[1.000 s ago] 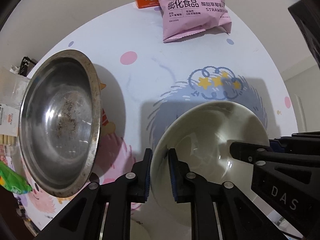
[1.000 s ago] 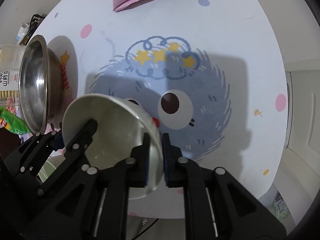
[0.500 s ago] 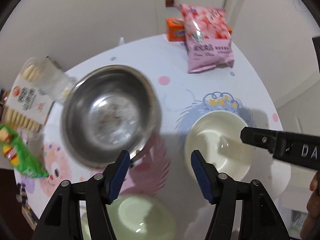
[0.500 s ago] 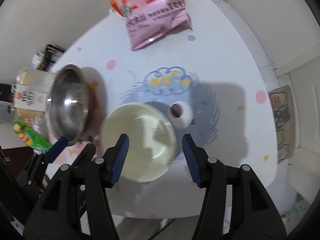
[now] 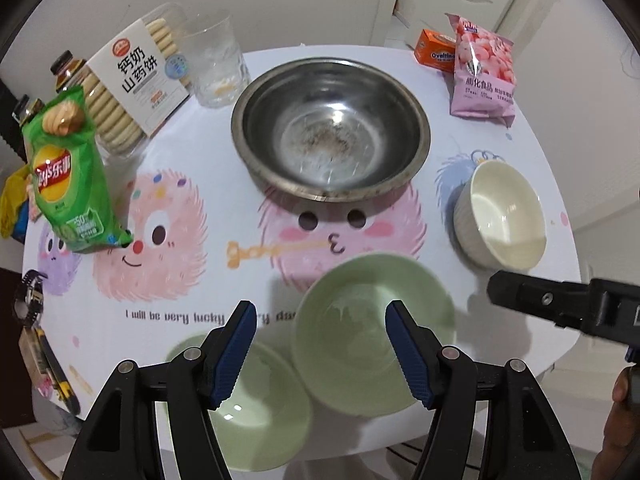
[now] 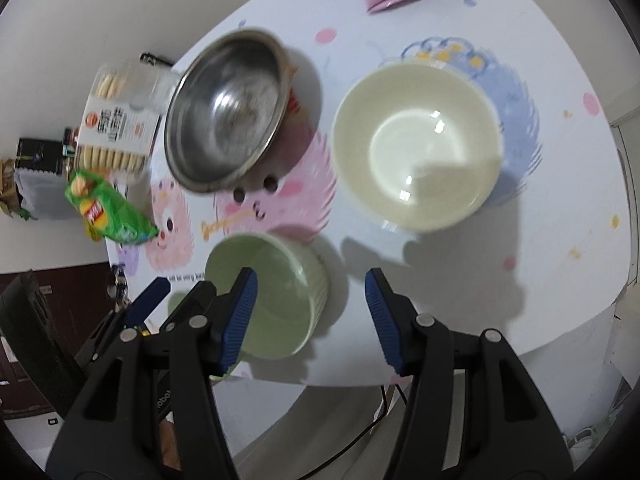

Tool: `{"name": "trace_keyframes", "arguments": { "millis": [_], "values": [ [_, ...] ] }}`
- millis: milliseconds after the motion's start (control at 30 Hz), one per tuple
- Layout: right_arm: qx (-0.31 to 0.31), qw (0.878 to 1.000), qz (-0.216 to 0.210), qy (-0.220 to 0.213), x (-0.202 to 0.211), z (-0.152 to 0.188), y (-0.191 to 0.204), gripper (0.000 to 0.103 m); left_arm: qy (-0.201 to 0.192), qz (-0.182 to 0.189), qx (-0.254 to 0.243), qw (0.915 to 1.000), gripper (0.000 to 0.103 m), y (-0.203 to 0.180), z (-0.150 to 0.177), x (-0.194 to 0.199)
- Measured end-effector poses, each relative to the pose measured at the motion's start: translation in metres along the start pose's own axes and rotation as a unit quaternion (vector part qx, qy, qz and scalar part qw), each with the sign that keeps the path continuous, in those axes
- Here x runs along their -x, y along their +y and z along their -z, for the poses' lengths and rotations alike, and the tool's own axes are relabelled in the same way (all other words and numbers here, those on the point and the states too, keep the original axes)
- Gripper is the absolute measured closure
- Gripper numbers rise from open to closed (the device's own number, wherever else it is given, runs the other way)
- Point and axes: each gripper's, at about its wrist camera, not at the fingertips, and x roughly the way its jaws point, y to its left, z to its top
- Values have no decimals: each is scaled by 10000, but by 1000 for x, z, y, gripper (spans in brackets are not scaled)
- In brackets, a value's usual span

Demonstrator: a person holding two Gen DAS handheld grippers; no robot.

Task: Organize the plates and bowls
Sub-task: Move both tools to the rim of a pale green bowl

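Note:
A white bowl point(image 5: 504, 216) point(image 6: 416, 144) stands upright on the round cartoon-print table point(image 5: 200, 280), at the right. A large steel bowl point(image 5: 332, 128) point(image 6: 228, 116) sits at the back middle. Near the front edge are a pale green bowl point(image 5: 372, 332) point(image 6: 272, 292) and, left of it, a shallower green dish point(image 5: 256, 400). My left gripper point(image 5: 319, 312) hangs open high above the green bowl, holding nothing. My right gripper point(image 6: 311, 276) is open too, above the table between the green and white bowls. Its finger point(image 5: 560, 308) shows at the right of the left wrist view.
Along the left rim stand a green crisp bag point(image 5: 68, 176), a biscuit box point(image 5: 132, 76) and a clear glass point(image 5: 214, 64). A pink snack bag point(image 5: 482, 76) and an orange box point(image 5: 434, 54) sit at the back right. The table's front edge drops off just below the green dishes.
Both grippers were shut on the white bowl's rim. They opened, let it go, then rose and drew back. The bowl now rests on the table.

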Motion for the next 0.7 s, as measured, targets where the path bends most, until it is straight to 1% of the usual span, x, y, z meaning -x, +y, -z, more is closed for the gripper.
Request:
{"name": "trace_keyframes", "arguments": {
  "millis": [100, 300, 467, 567, 700],
  "values": [
    [-4, 9998, 177, 15, -11, 10, 8, 45, -36, 24, -177, 9998, 35, 2, 5, -1],
    [-118, 9993, 368, -8, -20, 21, 9, 45, 7, 12, -451, 9990, 35, 3, 9, -8],
    [-151, 9987, 481, 9, -28, 26, 12, 45, 137, -92, -662, 9977, 34, 0, 10, -15],
    [-155, 9983, 555, 36, -33, 27, 13, 45, 171, -167, -723, 9971, 34, -1, 12, -19],
    [-176, 9978, 639, 51, -38, 28, 13, 45, 254, -197, -687, 9971, 34, 2, 12, -26]
  ]
}}
